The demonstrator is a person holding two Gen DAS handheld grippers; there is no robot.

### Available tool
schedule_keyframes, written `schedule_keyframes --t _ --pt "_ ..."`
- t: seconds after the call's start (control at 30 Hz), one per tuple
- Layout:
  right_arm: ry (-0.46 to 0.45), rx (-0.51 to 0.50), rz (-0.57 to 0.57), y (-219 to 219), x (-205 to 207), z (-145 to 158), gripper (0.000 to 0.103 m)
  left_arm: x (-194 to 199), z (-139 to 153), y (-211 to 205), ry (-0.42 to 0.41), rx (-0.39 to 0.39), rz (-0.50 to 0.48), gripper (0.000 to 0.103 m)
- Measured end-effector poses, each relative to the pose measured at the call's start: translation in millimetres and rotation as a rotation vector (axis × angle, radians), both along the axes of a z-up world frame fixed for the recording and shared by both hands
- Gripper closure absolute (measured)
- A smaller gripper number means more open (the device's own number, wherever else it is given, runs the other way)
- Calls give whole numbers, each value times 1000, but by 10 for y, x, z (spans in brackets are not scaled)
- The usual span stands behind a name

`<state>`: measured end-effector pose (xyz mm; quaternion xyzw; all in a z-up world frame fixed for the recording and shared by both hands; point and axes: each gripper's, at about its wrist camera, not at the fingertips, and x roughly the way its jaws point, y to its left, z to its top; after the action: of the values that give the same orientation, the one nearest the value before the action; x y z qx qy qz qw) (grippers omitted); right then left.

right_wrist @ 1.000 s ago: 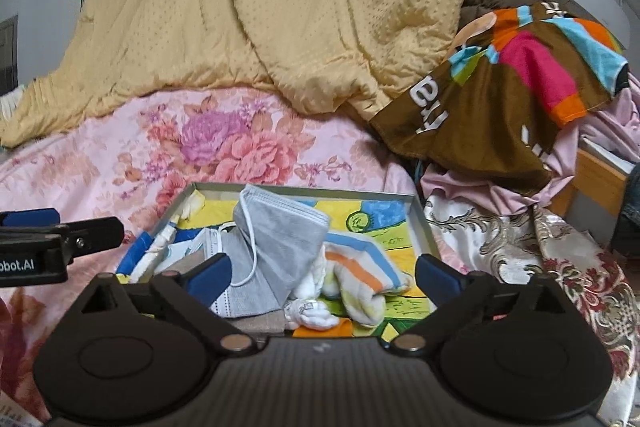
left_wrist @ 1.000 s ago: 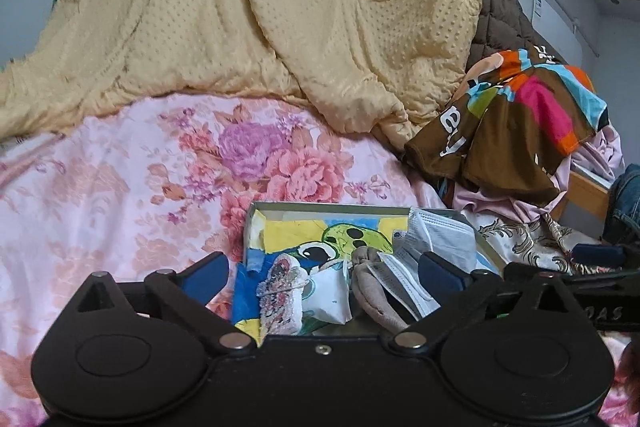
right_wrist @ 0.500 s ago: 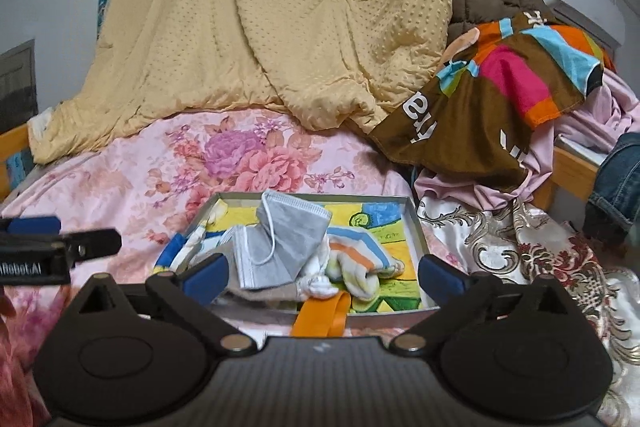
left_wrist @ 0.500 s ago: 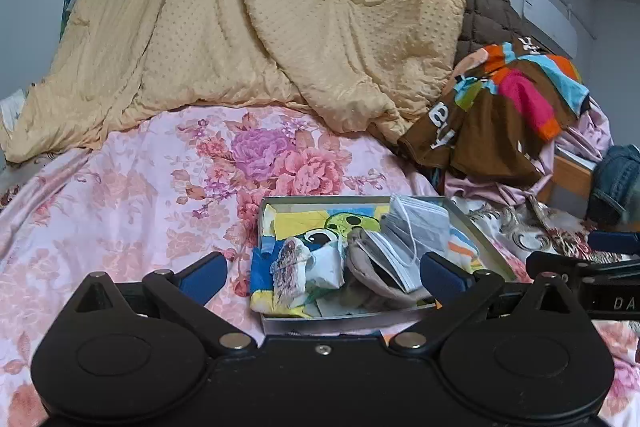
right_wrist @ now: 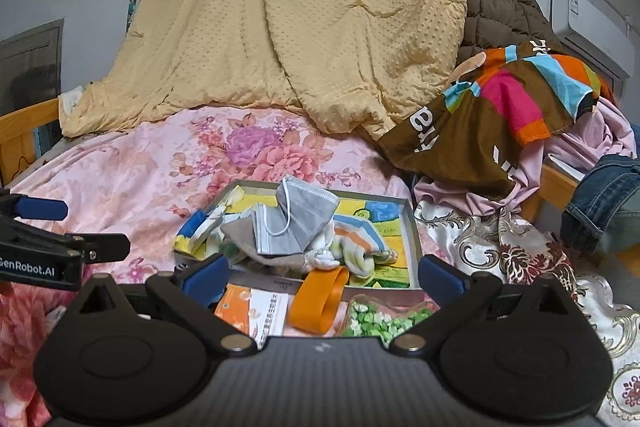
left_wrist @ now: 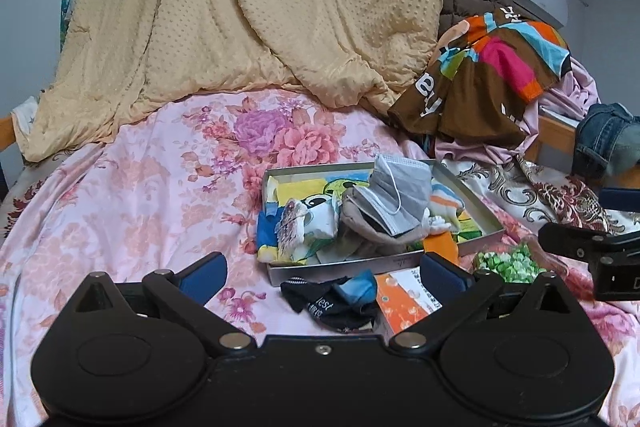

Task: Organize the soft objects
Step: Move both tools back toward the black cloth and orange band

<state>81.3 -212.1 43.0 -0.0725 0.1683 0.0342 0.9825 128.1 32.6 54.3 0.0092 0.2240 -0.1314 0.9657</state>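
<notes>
Soft stuff is mostly piled in a shallow metal tray [left_wrist: 468, 183] sitting on the pink flowered bedsheet [left_wrist: 132, 187], toward the right side of the bed. On top of the pile I see a grey face mask [left_wrist: 396, 191] leaning over a tan cloth [left_wrist: 360, 223], with a striped sock [right_wrist: 356, 239] just to its right and a white printed cloth [left_wrist: 316, 223] at the tray's left end. The tray's bottom has a bright cartoon print.

An orange band [right_wrist: 320, 299] hangs over the tray's near edge. Just in front of that edge, on the sheet, lie a dark sock [left_wrist: 332, 301] with white lettering, an orange and white box [left_wrist: 404, 301] touching it, and a green and white bag [right_wrist: 384, 319] further right.

My left gripper [left_wrist: 322, 273] hangs above the sheet near the dark sock, fingers spread wide, nothing between them. My right gripper [right_wrist: 322, 273] is the same, fingers wide apart and holding nothing, lined up with the tray's near edge and the orange band. Each gripper shows at the side of the other's view, so they're side by side and not touching.

Behind the tray a big yellow quilt [right_wrist: 312, 27] is heaped against the wall. A brown shirt [right_wrist: 492, 111] with colorful patches is draped over the clothes pile on the right, with jeans [right_wrist: 604, 199] at the far right edge.
</notes>
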Motion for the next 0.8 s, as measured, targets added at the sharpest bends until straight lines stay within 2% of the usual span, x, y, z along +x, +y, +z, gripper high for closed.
schedule_keyframes --t 0.13,0.33,0.6,0.8 --pt "36 -16 -9 -42 -93 -36 0 -93 6 -26 15 27 -2 1" --pt "111 -39 -24 -94 -128 -132 0 -170 -130 -32 102 76 -18 1" --pt "241 -102 -43 -101 -25 -320 0 -56 -270 15 219 121 -52 1" --pt "284 -113 -18 -58 12 -390 0 35 -401 20 264 190 -92 1"
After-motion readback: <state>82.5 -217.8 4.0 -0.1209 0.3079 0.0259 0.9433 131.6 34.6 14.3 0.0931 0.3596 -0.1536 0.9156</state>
